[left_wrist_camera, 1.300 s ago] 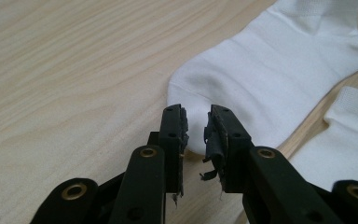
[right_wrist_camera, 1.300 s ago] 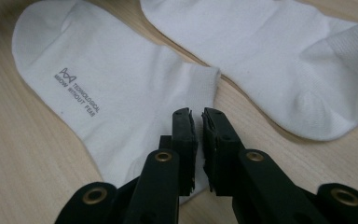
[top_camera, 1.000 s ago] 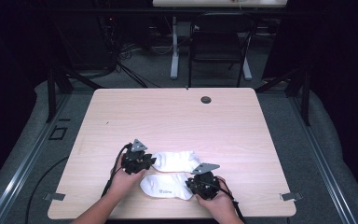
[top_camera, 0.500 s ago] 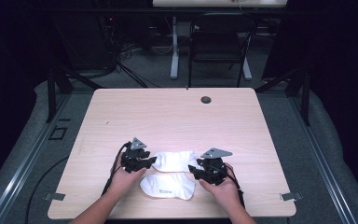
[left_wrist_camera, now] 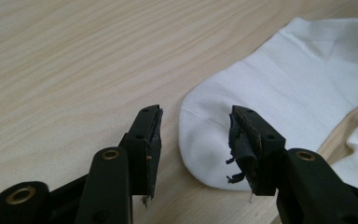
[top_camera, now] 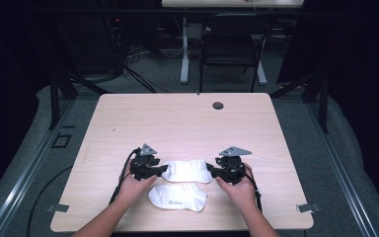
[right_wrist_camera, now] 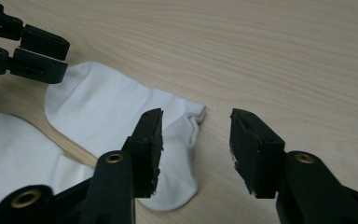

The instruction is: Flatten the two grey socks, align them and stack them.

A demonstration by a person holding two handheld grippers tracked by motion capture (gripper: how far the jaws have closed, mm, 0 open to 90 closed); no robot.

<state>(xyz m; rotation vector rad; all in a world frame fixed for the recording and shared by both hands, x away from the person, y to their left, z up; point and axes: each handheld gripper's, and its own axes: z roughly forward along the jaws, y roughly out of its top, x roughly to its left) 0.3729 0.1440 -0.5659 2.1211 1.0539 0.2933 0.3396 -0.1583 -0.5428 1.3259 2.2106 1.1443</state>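
Pale wood grain runs under everything: a table (top_camera: 187,123) in a dark room with a chair (top_camera: 229,44) beyond. Near its front edge a white sock (top_camera: 187,171) is laid flat, lengthwise between the two grippers, so each end can be reached. A second sock (top_camera: 177,196), printed grey, is set just in front, touching or nearly so, likely as its pair. The left gripper (left_wrist_camera: 196,140) is held at the toe end, its jaws having just been opening; the toe lies between them but is not pinched. The right gripper (right_wrist_camera: 196,142) is kept at the cuff, jaws apart after closing a little, nothing clamped. Both socks seem released for aligning.
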